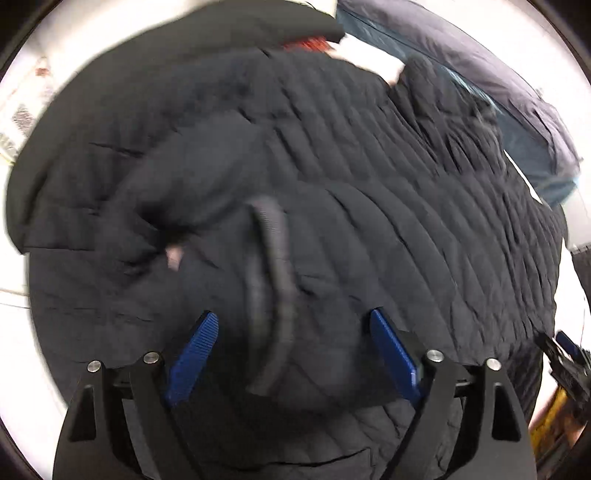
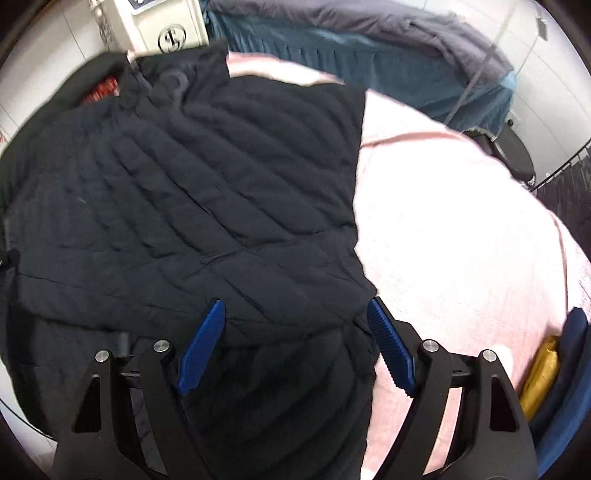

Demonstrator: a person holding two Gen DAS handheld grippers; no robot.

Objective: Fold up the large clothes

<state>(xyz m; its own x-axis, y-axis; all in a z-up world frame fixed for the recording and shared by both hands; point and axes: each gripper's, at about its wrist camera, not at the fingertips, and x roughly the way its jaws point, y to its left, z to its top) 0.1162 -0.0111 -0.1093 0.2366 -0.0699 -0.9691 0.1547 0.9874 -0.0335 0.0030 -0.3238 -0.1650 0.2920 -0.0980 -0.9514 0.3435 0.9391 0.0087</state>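
Observation:
A black quilted jacket point(image 1: 369, 177) lies spread out and fills most of the left wrist view. One sleeve is folded across its body, and the sleeve's grey ribbed cuff point(image 1: 269, 288) lies blurred just beyond my left gripper point(image 1: 291, 321). The gripper's blue pads point(image 1: 199, 347) stand wide apart and touch nothing, so it is open. In the right wrist view the jacket point(image 2: 207, 192) rests on a pink sheet point(image 2: 443, 240) with its collar at the far side. My right gripper point(image 2: 295, 306) hovers open over the jacket's near right edge, with only fabric below it.
Behind the pink sheet is a teal bed base point(image 2: 332, 55) under a grey duvet point(image 2: 369, 18). A white cabinet point(image 2: 166, 26) stands at the far left. Something red point(image 2: 103, 88) shows beside the collar, and a yellow object point(image 2: 539, 376) lies at the near right.

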